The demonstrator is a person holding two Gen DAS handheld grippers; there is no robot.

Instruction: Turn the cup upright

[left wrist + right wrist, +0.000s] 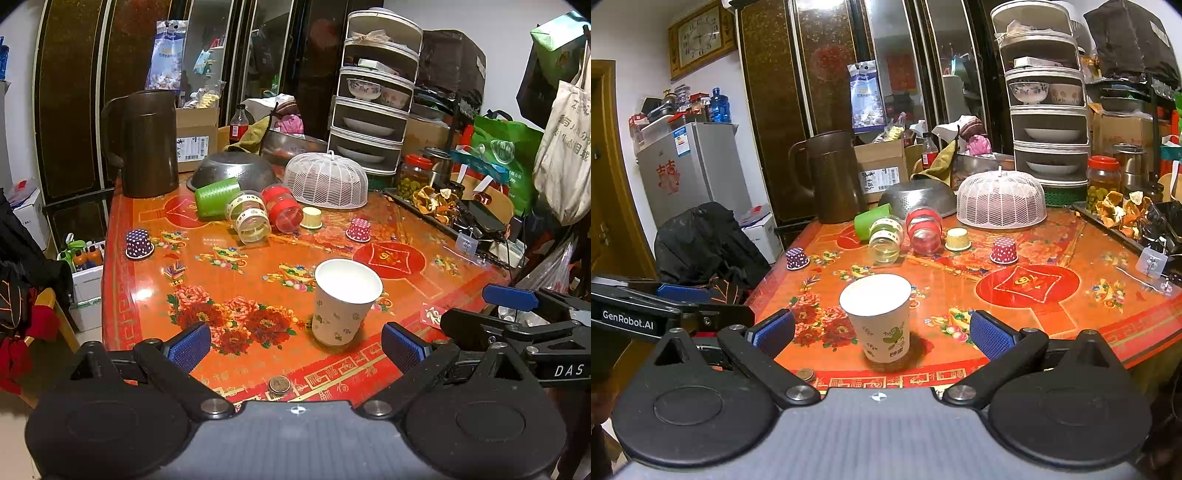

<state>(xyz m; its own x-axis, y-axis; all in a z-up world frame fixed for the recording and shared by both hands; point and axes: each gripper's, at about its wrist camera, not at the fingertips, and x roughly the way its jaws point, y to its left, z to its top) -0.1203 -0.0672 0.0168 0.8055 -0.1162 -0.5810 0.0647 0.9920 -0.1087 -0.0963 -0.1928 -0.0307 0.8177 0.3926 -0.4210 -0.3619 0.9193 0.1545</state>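
Floral paper cup (343, 301) stood upright lower centre on the red floral table (147, 295), left gripper (295, 347) and right gripper (882, 332) both spread wide, holding nothing, 2 jaws apart from the cup

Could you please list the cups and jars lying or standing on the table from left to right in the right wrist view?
Purple dotted paper cup → white floral paper cup → red-banded clear jar on its side → small yellow cup → red dotted paper cup.
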